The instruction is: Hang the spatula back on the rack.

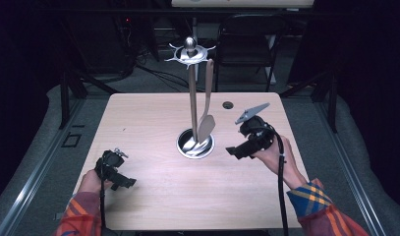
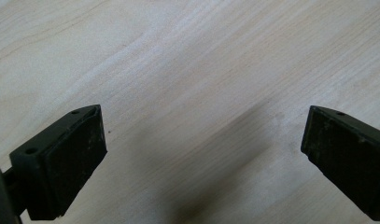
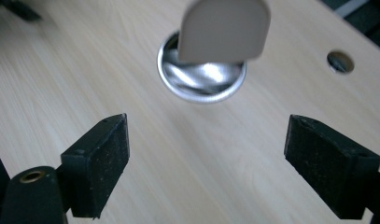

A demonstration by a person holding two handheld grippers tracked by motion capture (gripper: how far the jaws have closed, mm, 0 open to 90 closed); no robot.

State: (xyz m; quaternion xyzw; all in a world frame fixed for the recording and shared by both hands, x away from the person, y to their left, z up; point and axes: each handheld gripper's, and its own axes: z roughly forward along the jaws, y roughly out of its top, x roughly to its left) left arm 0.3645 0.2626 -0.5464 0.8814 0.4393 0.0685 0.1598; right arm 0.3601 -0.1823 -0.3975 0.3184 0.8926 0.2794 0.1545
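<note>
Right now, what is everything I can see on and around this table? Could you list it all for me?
Table: one, pale wood, centre of the high view.
Utensil stand: one, silver, upright on a round base mid-table, hooks at its top.
Spatula: one, beige, hanging from the stand, blade just above the base.
Hole: one, small and round, in the tabletop near its far edge.
Folding chair: one, dark, behind the table.
Sleeves: two, red plaid, at the near edge.
Left gripper: one, black, near left of the table, jaws open over bare wood.
Right gripper: one, black, right of the stand, jaws open, nothing between them.
</note>
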